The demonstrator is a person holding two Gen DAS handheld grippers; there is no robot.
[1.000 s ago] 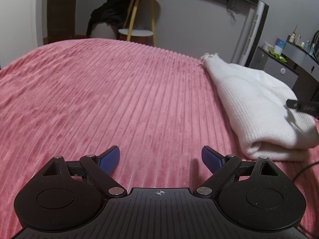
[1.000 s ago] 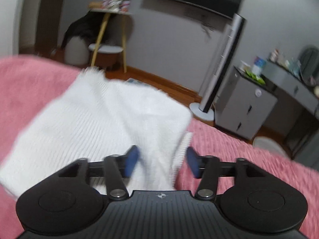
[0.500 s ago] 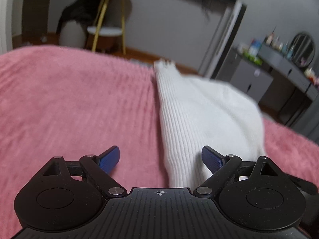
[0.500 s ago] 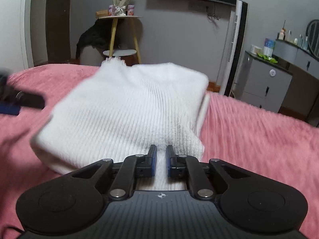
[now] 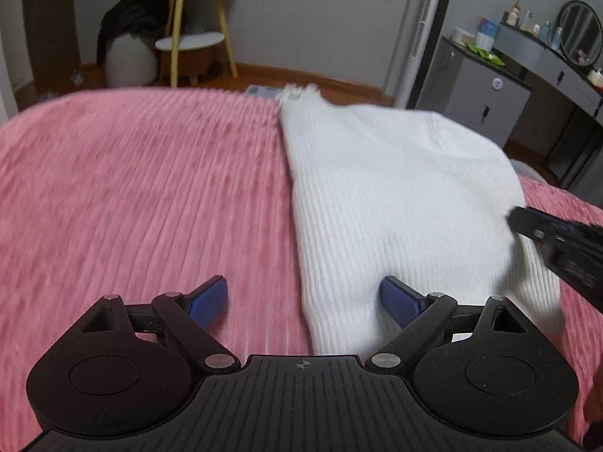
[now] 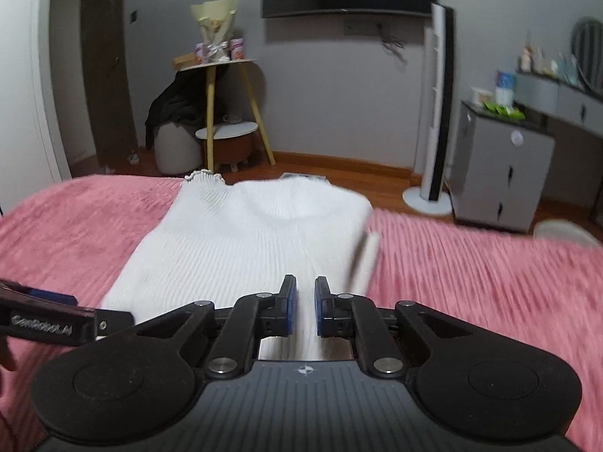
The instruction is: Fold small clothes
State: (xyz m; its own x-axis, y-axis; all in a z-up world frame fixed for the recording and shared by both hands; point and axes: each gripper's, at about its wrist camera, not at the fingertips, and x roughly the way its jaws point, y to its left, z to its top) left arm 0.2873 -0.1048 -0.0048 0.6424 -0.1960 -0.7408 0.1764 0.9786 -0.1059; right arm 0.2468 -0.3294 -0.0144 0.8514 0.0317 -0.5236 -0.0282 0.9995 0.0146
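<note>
A folded white ribbed sweater (image 5: 395,196) lies on a pink ribbed bedspread (image 5: 132,188). My left gripper (image 5: 303,301) is open over the sweater's near left corner, its left pad above the bedspread and its right pad above the knit. At the right edge of that view the right gripper (image 5: 557,241) reaches onto the sweater's near right side. In the right wrist view the sweater (image 6: 256,241) stretches ahead, and my right gripper (image 6: 305,305) is shut on its near edge, with white knit pinched between the blue pads. The left gripper (image 6: 56,316) shows at the lower left.
The bedspread (image 6: 471,271) ends at a wooden floor. Beyond stand a yellow-legged side table (image 6: 215,75), a pouf with dark clothing (image 6: 173,143), a tower fan (image 6: 439,113) and a grey cabinet (image 6: 501,173). A dressing table (image 5: 557,64) is at the far right.
The right gripper's jaws closed onto the sweater's near edge. The left gripper swung right from bare bedspread to the sweater's near left corner, still open.
</note>
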